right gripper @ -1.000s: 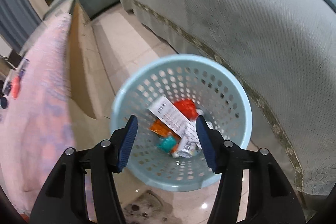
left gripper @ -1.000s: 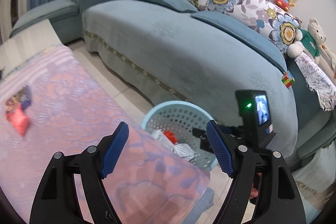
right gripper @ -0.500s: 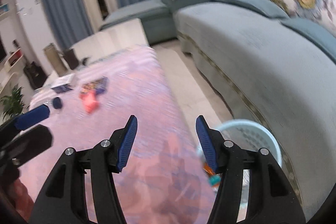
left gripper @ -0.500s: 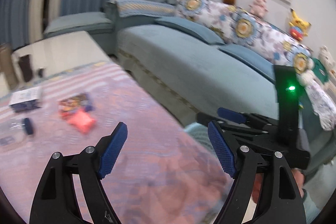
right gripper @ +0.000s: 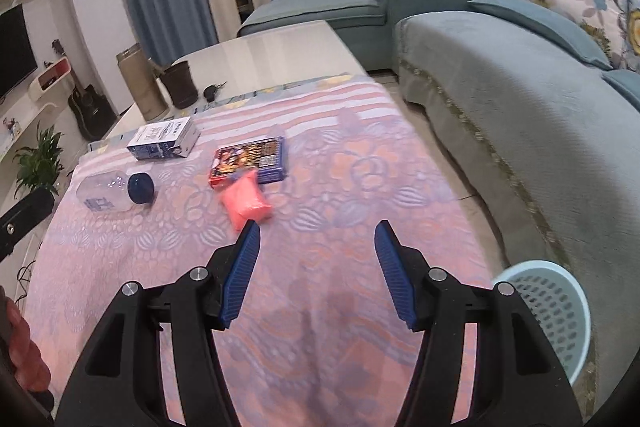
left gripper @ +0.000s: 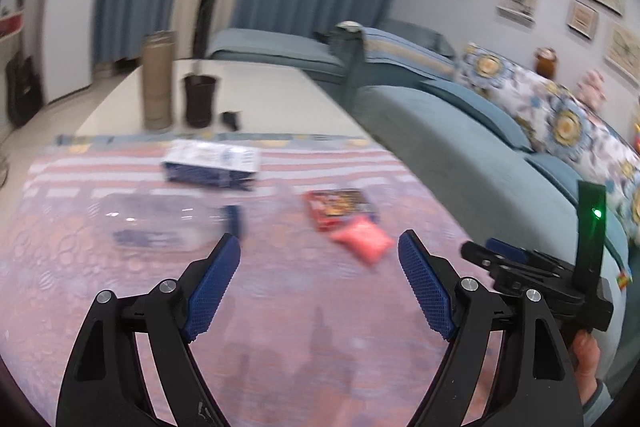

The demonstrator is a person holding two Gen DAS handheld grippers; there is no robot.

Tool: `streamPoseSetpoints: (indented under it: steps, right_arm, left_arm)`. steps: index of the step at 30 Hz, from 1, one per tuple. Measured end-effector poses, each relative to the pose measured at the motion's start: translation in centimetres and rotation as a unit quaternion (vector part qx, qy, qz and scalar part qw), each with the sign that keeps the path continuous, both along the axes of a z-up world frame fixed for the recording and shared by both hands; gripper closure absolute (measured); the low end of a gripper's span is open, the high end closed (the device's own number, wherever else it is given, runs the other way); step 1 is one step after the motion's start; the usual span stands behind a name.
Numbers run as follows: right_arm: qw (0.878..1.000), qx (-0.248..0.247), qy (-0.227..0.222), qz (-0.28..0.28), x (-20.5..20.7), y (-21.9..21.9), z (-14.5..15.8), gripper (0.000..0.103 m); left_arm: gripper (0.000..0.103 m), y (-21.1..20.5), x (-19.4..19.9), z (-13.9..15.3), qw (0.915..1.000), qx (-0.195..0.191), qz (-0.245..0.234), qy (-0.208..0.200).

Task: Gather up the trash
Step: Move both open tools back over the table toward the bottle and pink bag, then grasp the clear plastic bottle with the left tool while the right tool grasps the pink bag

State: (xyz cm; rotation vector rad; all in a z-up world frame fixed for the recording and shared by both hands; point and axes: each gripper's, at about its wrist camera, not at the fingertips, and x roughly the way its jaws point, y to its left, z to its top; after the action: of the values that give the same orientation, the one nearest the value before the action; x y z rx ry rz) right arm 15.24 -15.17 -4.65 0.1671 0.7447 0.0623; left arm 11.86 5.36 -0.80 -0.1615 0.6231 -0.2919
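Note:
On the pink patterned tablecloth [right gripper: 360,187] lie a pink packet [left gripper: 362,241] [right gripper: 245,201], a red and blue snack packet [left gripper: 340,209] [right gripper: 250,161], a clear bottle with a blue cap [left gripper: 160,223] [right gripper: 114,191] on its side, and a white and blue box [left gripper: 210,167] [right gripper: 164,139]. My left gripper [left gripper: 319,239] hovers short of the packets, its jaws opening with nothing between them. Just right of the pink packet, my right gripper [right gripper: 318,225] is open and empty. The light blue basket [right gripper: 560,307] stands on the floor at the table's right.
A blue-grey sofa [right gripper: 540,99] runs along the right, with a narrow strip of floor between it and the table. At the table's far end stand a tan cylinder [right gripper: 140,83], a dark cup [right gripper: 180,85] and a small black object [right gripper: 210,93].
Both views have swung from the basket and sofa round to the table top, so the trash now lies ahead. The left jaws stand slightly wider.

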Motion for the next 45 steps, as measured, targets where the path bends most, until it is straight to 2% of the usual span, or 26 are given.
streamPoseSetpoints:
  steps: [7, 13, 17, 19, 22, 28, 32, 35, 36, 37, 39, 42, 45]
  right_arm:
    - [0.999, -0.045, 0.005, 0.016, 3.4, 2.7, -2.0, 0.047]
    - [0.998, -0.051, 0.035, 0.033, 5.8, 3.3, -4.8, 0.047]
    - [0.996, -0.058, 0.035, 0.058, 6.3, 4.2, -4.7, 0.047]
    - [0.995, -0.057, 0.043, 0.074, 6.8, 4.8, -4.8, 0.047]
    - [0.993, -0.053, 0.054, 0.091, 7.8, 6.0, -5.1, 0.047]
    - [0.991, -0.064, 0.060, 0.104, 8.6, 7.4, -5.5, 0.047]
    - [0.991, -0.060, 0.066, 0.103, 9.0, 7.4, -5.8, 0.047]
    - [0.991, -0.055, 0.066, 0.101, 9.2, 7.4, -5.8, 0.047]
    - [0.991, -0.054, 0.066, 0.101, 9.2, 7.4, -5.8, 0.050]
    - [0.991, -0.055, 0.065, 0.101, 9.3, 7.4, -5.8, 0.058]
    - [0.991, -0.052, 0.068, 0.104, 9.5, 7.5, -5.9, 0.065]
    - [0.991, -0.053, 0.065, 0.104, 9.4, 7.6, -5.8, 0.065]
    - [0.991, -0.050, 0.067, 0.106, 9.4, 7.6, -5.9, 0.065]
  left_arm:
    - [0.024, 7.0, 3.7, -2.0, 0.9979, -0.010, 0.062, 0.015]
    - [0.024, 10.8, 8.1, -4.9, 0.9921, 0.004, 0.114, 0.053]
    - [0.023, 13.3, 9.7, -6.8, 0.9865, -0.021, 0.143, 0.077]
    - [0.022, 13.9, 10.0, -7.5, 0.9865, -0.042, 0.135, 0.083]
    - [0.020, 13.6, 10.1, -7.7, 0.9888, -0.043, 0.117, 0.082]
    - [0.024, 12.1, 7.3, -7.5, 0.9907, -0.082, 0.038, 0.102]
    - [0.024, 10.3, 4.7, -7.4, 0.9846, -0.121, -0.040, 0.120]
    - [0.024, 8.3, 3.1, -7.0, 0.9808, -0.120, -0.092, 0.123]
    - [0.024, 8.0, 2.6, -6.9, 0.9806, -0.115, -0.101, 0.123]
    - [0.024, 7.8, 2.1, -6.5, 0.9823, -0.104, -0.100, 0.119]
    - [0.024, 8.2, 1.6, -6.0, 0.9878, -0.084, -0.074, 0.108]
    - [0.024, 8.7, 2.2, -5.5, 0.9931, -0.059, -0.031, 0.096]
    - [0.024, 8.3, 4.7, -5.4, 0.9934, -0.033, -0.008, 0.110]
